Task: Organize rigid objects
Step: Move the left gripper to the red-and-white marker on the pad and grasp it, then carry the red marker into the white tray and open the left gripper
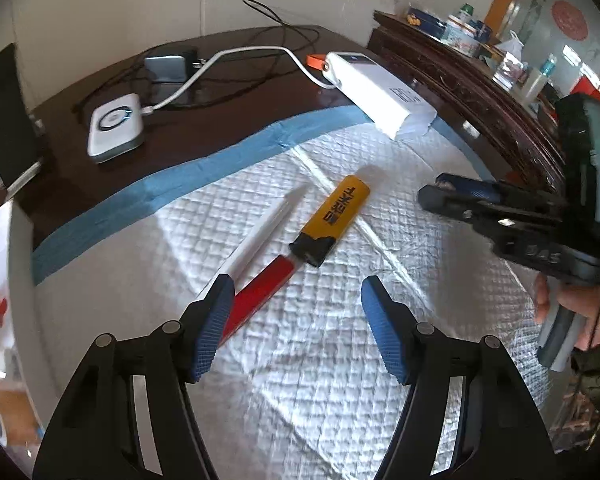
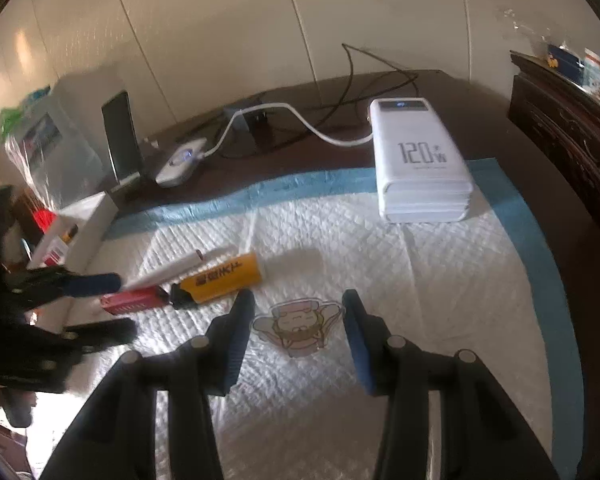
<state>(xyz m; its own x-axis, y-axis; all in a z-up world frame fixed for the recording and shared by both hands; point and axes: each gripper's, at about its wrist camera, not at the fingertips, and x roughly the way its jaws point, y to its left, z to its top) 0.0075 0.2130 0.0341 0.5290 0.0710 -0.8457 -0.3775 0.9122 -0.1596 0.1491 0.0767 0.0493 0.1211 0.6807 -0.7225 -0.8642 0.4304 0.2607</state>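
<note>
A yellow highlighter with a black cap [image 1: 332, 220] [image 2: 220, 282], a white pen [image 1: 260, 236] [image 2: 176, 268] and a flat red stick [image 1: 260, 292] [image 2: 134, 300] lie together on the white quilted pad [image 1: 340, 360] [image 2: 420, 280]. My left gripper [image 1: 298, 320] [image 2: 100, 304] is open, its left pad just over the red stick's near end. My right gripper [image 2: 298, 320] [image 1: 432, 188] is open above a cartoon sticker figure [image 2: 298, 326] on the pad.
A large white power bank [image 1: 380, 92] [image 2: 420, 160] sits on the pad's far edge, cabled to a small white device [image 1: 116, 128] [image 2: 180, 160]. A charger [image 1: 168, 66], a dark phone stand [image 2: 120, 140], a white box [image 2: 60, 240] at the left and a carved wooden cabinet [image 1: 480, 92] at the right.
</note>
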